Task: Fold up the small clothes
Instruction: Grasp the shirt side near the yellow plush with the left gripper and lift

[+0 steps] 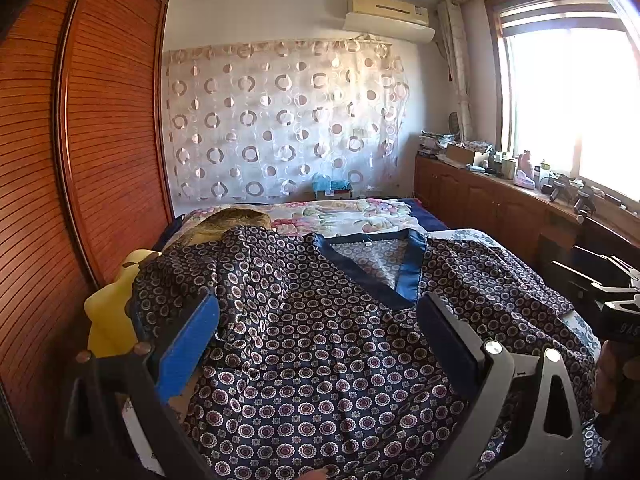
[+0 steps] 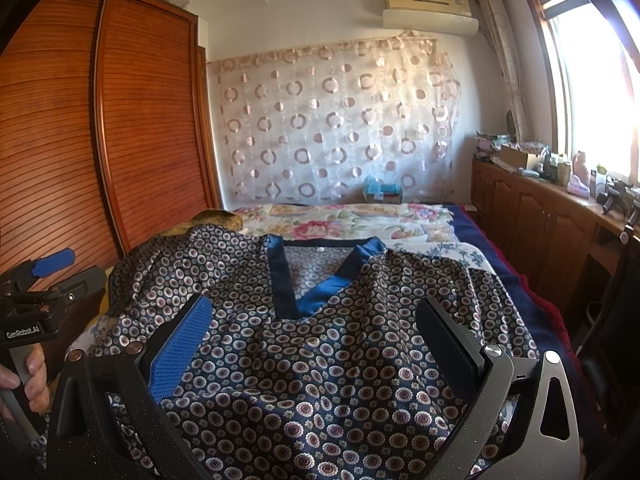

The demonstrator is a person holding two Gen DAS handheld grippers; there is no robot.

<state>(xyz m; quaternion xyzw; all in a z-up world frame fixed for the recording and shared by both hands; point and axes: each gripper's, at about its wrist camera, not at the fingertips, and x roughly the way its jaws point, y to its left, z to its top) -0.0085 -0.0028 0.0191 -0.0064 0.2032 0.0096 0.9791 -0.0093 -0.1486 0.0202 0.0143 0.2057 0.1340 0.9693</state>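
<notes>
Both grippers' fingers [image 1: 188, 344] spread | shirt [image 2: 320, 360] flat | wardrobe [image 1: 100, 120] left

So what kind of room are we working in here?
Almost certainly a home bedroom: the patterned top lies spread on a bed, beside a slatted wooden wardrobe, with a wall air conditioner above.

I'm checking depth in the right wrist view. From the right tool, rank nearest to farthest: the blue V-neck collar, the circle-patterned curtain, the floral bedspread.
1. Blue V-neck collar, just ahead of the open right tool, on the patterned shirt.
2. Floral bedspread, beyond the shirt, mid-bed.
3. Circle-patterned curtain, on the far wall.
</notes>
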